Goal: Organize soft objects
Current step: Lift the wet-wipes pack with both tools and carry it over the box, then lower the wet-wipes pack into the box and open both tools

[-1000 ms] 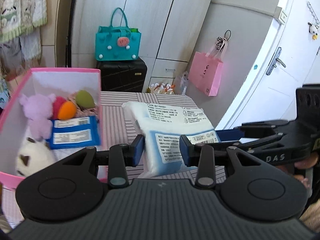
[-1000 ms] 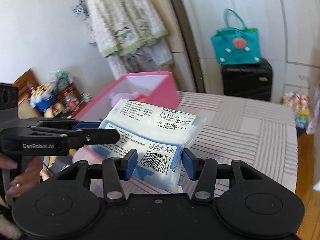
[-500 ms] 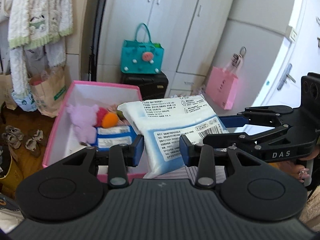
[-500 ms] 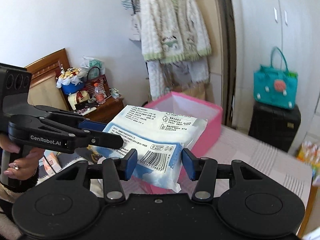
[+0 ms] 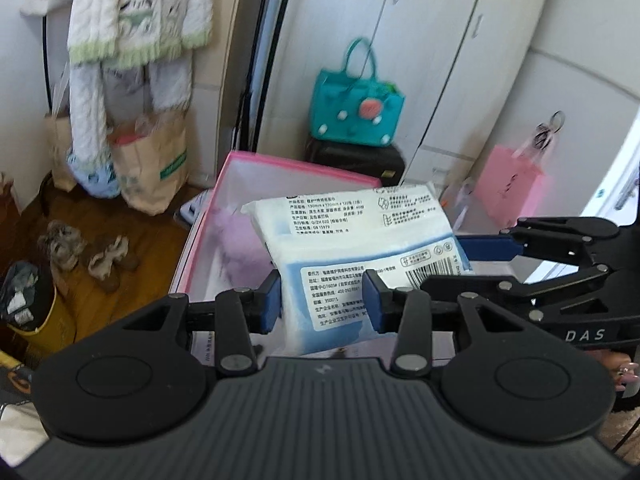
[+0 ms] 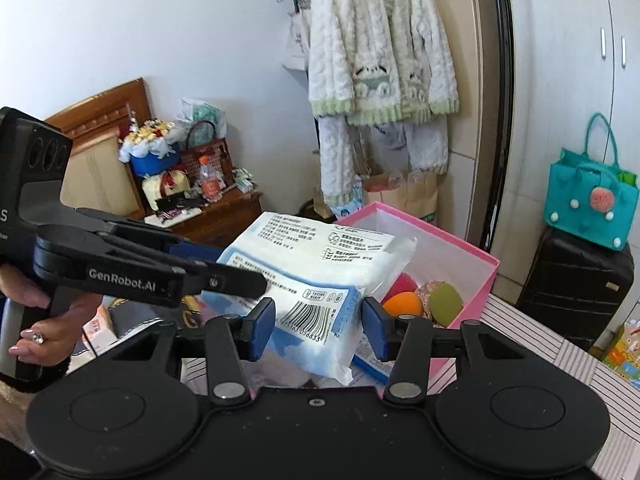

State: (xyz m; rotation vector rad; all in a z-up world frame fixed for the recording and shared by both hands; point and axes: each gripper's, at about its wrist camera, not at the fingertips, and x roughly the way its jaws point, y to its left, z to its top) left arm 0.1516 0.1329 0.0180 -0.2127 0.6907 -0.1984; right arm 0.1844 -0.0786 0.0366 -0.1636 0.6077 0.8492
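Now the box (image 6: 460, 248), pink outside and white inside, is my landmark: it sits at the edge of the striped table (image 6: 560, 344), open at the top. Behind it a white fleece jacket (image 6: 380, 52) hangs on the wall, and to its right a teal bag (image 6: 592, 204) rests on a black suitcase (image 6: 576, 280).

Above the box I hold the pack (image 5: 360, 248), a white and blue soft tissue pack with a barcode, clear of the rim and tilted. My left gripper (image 5: 322, 300) pinches its near end; its jaws have just been easing apart a little, with the pack between the blue pads. My right gripper (image 6: 318, 322) takes the barcode end; its jaws have just been closing, and the pack bulges between its pads.

Inside the box, under the pack, lies a purple plush (image 5: 236, 232), blurred. At the right side of the box sit an orange ball (image 6: 404, 304) and a green ball (image 6: 444, 302), touching each other.
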